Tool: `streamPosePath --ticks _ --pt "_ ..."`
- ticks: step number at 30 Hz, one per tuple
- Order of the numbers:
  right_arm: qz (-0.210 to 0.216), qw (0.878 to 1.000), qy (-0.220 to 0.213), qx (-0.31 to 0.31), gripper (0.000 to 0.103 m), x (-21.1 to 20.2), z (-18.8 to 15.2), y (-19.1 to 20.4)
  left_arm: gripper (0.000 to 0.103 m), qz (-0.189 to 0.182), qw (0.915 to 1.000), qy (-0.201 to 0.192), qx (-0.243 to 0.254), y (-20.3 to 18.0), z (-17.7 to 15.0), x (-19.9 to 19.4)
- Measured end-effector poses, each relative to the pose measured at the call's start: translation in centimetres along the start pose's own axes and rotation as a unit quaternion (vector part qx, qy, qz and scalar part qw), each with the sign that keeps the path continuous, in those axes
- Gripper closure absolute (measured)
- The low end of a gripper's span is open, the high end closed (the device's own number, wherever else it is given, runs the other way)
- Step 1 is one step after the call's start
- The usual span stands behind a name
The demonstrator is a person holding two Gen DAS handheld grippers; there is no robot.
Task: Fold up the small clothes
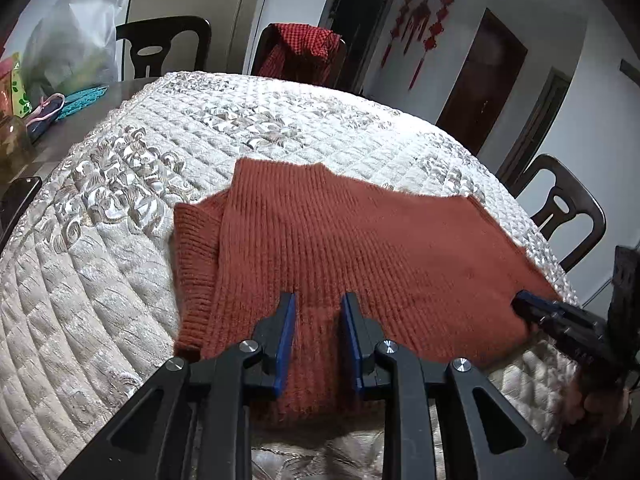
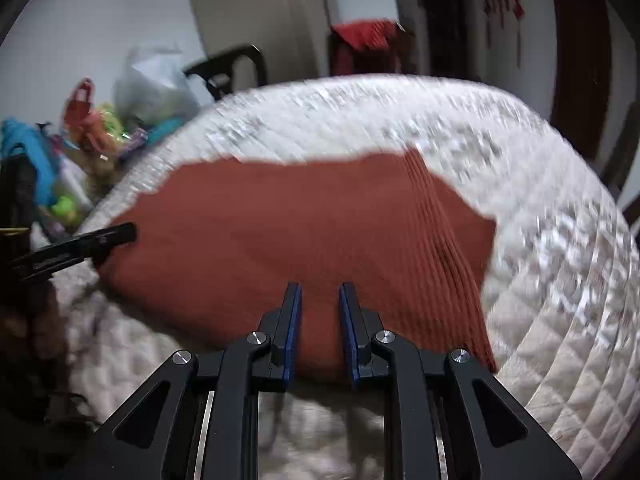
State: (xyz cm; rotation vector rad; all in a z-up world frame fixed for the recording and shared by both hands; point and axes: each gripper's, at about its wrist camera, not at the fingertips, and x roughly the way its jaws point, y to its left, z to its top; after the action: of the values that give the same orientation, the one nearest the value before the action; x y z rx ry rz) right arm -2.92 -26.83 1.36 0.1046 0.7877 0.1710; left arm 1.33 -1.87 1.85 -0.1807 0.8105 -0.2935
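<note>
A rust-red knitted sweater [image 1: 340, 232] lies spread on a white quilted cover [image 1: 180, 128], one sleeve folded in at its left. My left gripper [image 1: 319, 300] sits at the sweater's near hem, and knit fabric fills the narrow gap between its blue pads. The right gripper [image 1: 524, 302] shows at the hem's right end. In the blurred right wrist view, the right gripper [image 2: 320, 290] likewise has the sweater [image 2: 280, 220] bunched between its pads, with the near edge raised off the cover [image 2: 560, 280]. The left gripper [image 2: 128, 234] touches the hem's left end.
Dark chairs [image 1: 568, 216] stand around the table; one chair back [image 1: 304, 48] carries a red checked cloth. A plastic bag [image 1: 76, 40] and coloured clutter [image 2: 88, 128] sit on the bare tabletop at the far left. A dark flat device [image 1: 18, 204] lies at the left edge.
</note>
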Motion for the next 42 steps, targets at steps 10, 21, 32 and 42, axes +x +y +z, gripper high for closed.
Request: streamPosePath --ticks 10,21,32,42 --pt "0.038 0.998 0.004 -0.051 0.086 1.3 2.7 4.8 0.077 0.021 0.9998 -0.004 -0.005 0.1 1.2 0.1" --pt "0.029 0.996 0.032 -0.076 0.086 4.5 4.8 6.4 0.072 0.037 0.9993 -0.006 0.004 0.3 2.6 0.9" --pt "0.039 0.995 0.034 -0.089 0.086 5.3 5.2 7.5 0.072 0.051 0.9986 -0.014 0.001 1.1 3.0 0.9" --pt "0.046 0.995 0.018 -0.085 0.086 3.9 4.9 6.9 0.072 0.060 0.9980 -0.017 0.007 0.8 2.7 0.0"
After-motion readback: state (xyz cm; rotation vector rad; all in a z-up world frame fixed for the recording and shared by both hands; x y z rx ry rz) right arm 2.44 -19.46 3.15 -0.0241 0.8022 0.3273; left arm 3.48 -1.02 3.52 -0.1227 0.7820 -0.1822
